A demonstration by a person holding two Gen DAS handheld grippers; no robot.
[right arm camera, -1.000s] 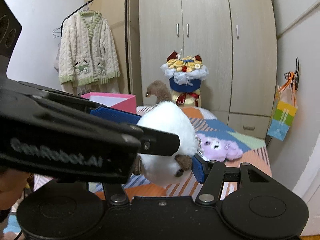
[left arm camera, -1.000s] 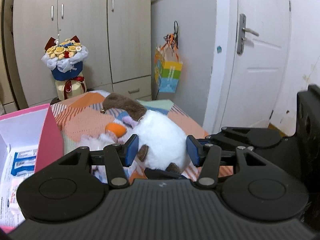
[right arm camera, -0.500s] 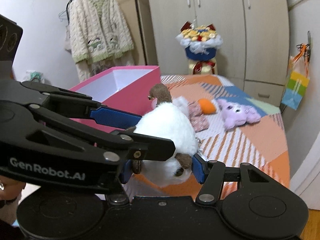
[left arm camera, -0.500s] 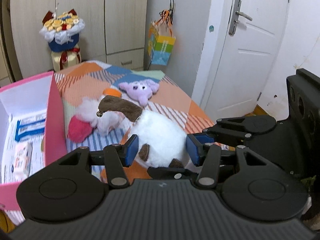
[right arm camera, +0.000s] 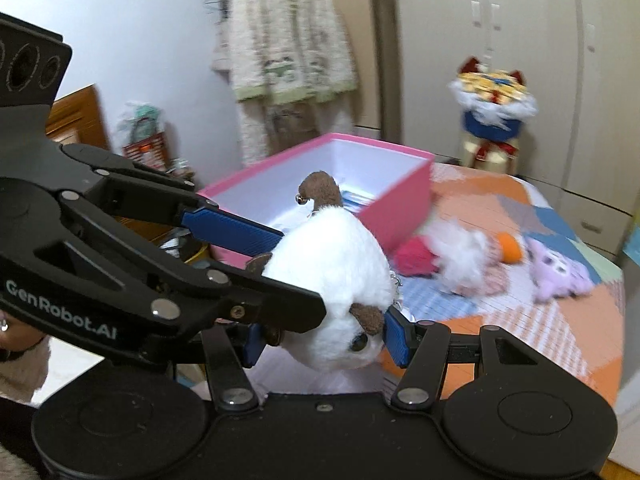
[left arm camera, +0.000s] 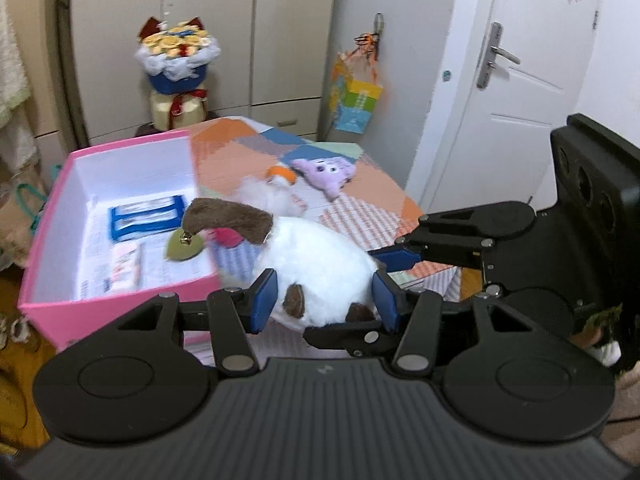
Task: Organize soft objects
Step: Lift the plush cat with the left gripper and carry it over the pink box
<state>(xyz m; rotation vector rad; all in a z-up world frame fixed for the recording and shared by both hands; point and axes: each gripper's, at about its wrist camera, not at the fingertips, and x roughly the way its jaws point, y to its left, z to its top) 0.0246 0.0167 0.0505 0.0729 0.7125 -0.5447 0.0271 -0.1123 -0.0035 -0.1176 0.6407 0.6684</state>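
A white plush toy (left arm camera: 320, 256) with a brown tail and brown ears hangs in the air between both grippers. My left gripper (left arm camera: 325, 300) is shut on its body, blue pads pressing both sides. My right gripper (right arm camera: 325, 340) is shut on the toy's (right arm camera: 332, 256) head end, and its fingers (left arm camera: 400, 258) reach in from the right in the left wrist view. An open pink box (left arm camera: 120, 308) stands just left of the toy, and the brown tail reaches over its rim. On the patchwork bed lie a purple plush (left arm camera: 326, 172) and a white fluffy toy (left arm camera: 268, 192) with an orange part.
Printed packets lie in the pink box (right arm camera: 400, 208). A red-pink soft toy (right arm camera: 414, 258) sits beside the box. A bouquet (left arm camera: 176, 60) and wardrobe stand behind the bed, a white door (left arm camera: 520, 100) to the right, a cardigan (right arm camera: 288, 40) hanging at the left.
Both grippers have lifted the white plush toy and carried it leftward to the pink box; the box has come closer in both views. The grip on the toy is unchanged.
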